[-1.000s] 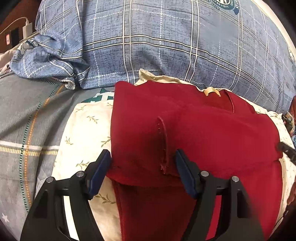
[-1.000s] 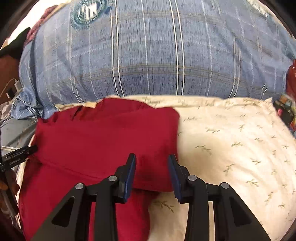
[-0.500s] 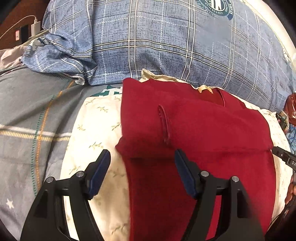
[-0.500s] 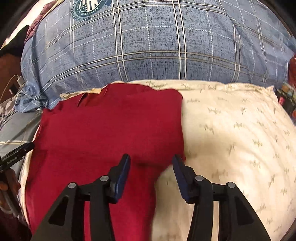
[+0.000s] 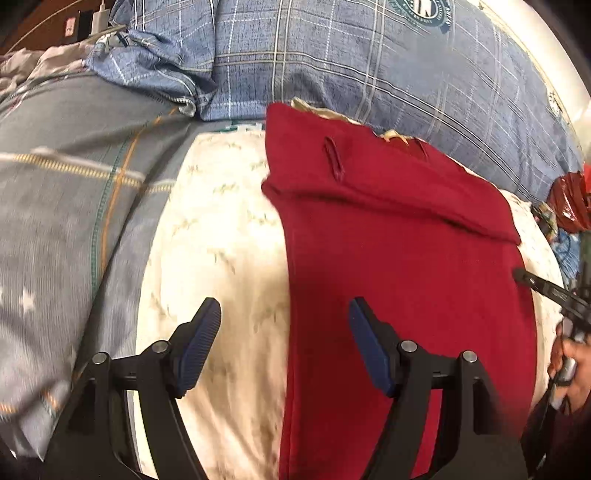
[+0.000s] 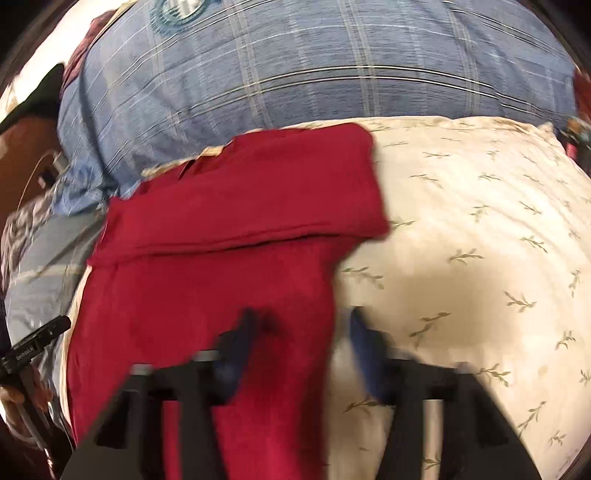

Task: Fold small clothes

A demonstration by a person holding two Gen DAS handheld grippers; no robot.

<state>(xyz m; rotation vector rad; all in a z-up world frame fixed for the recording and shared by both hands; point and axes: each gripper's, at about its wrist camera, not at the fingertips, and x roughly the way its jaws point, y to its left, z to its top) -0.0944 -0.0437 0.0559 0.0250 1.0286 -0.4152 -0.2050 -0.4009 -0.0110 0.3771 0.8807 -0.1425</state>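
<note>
Nearest the left wrist camera, the left gripper (image 5: 284, 339) hangs with its jaws wide apart and nothing between them; its blue-padded fingers (image 5: 197, 345) straddle the left edge of the red garment (image 5: 399, 258), one over the cream leaf-print pillow (image 5: 218, 229), the other over red cloth. In the right wrist view the right gripper (image 6: 301, 345), blurred, also stands with jaws apart and empty, straddling the garment's right edge. The red garment lies flat on the cream pillow (image 6: 480, 229), a long strip running toward the cameras. Its far end carries a folded-over layer that forms a wider band across the strip, with a collar opening (image 5: 402, 142) at the far edge. Left of the pillow lies a grey striped sheet (image 5: 74, 184). Beyond the garment, touching the pillow's far side, rises a blue plaid bedding mass (image 5: 369, 66) bearing a round emblem (image 5: 421, 11).
</note>
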